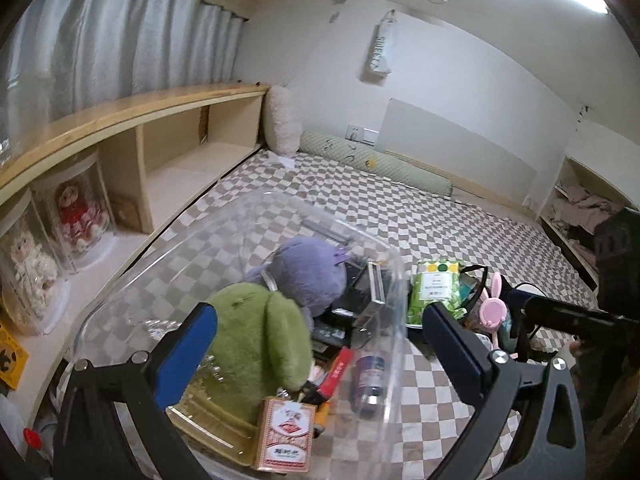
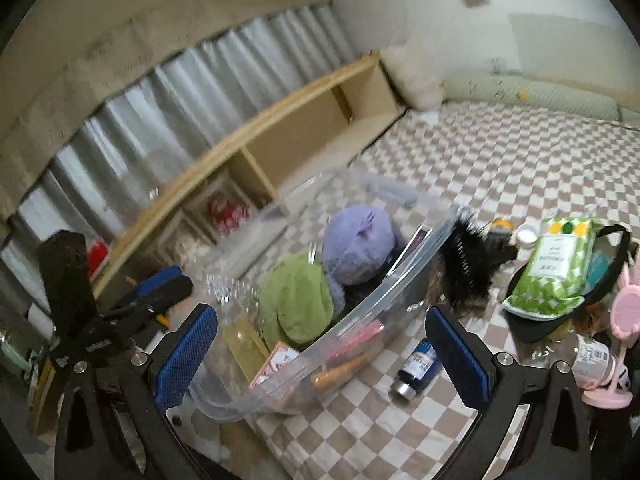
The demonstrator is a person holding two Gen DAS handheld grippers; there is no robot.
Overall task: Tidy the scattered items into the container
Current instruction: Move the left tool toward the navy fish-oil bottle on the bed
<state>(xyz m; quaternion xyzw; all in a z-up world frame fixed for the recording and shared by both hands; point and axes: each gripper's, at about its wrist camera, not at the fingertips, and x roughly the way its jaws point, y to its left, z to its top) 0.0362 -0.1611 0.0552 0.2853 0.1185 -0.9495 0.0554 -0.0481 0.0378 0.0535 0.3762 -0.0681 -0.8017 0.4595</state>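
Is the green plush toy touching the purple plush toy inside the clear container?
Touching. In the right wrist view the green plush presses against the purple plush with no gap, inside the clear container.

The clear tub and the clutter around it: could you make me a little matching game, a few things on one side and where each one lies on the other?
Things:
1. green plush
2. blue bottle
3. green packet
4. pink bunny mirror

Places:
A. on a black bag
B. inside the clear tub
C. far right, standing upright
D. flat on the checked cover, beside the tub

Pairs: 1-B, 2-D, 3-A, 4-C
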